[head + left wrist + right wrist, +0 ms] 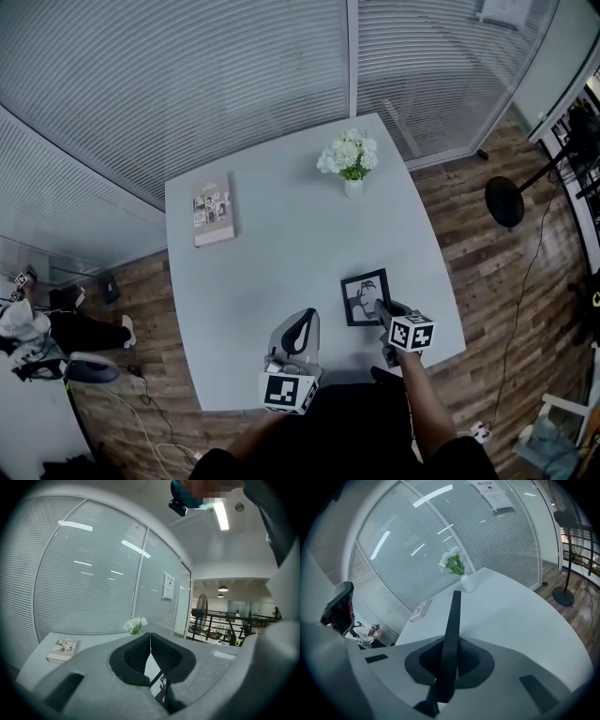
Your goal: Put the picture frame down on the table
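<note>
Left gripper: jaws together, nothing between, at near table edge | right gripper: clamped on picture frame, near right edge | open tabletop beyond | book far-left edge | flower vase far edge

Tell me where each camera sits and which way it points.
Head view: on the person's head, looking down at the table; the left gripper, right gripper and a forearm show.
Left gripper view: on the left gripper, looking along its shut jaws toward the flowers.
Right gripper view: on the right gripper, looking along jaws clamped on the picture frame.
All three share the flowers and book.
</note>
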A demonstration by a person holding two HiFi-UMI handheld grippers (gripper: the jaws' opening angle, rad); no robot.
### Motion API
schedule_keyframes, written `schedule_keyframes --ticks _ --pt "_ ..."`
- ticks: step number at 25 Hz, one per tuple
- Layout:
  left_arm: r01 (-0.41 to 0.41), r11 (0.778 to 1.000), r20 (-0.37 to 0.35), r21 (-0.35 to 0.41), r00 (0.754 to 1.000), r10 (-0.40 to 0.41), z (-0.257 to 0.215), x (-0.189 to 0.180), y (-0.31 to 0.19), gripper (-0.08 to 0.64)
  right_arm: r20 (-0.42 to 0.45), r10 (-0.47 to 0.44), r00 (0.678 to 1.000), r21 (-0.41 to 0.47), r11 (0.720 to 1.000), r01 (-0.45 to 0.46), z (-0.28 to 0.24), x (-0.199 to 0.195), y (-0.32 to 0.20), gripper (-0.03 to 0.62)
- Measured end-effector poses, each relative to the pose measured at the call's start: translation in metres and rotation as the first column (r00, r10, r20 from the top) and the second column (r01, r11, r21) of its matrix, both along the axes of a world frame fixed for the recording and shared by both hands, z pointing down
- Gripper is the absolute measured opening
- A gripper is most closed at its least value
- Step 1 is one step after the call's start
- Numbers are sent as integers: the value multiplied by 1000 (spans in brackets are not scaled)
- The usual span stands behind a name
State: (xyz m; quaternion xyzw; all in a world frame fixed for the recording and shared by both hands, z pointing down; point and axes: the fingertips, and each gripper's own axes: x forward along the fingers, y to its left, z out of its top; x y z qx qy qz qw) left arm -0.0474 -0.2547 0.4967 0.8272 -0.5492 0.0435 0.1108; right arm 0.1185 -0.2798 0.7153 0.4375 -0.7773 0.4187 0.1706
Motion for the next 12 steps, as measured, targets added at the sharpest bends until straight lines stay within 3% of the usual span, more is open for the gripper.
schedule_keyframes --ticks 12 --pt "-8 1000 -1 -13 1000 8 5 -4 -6 18 -64 24 998 -55 998 -28 32 23 -15 51"
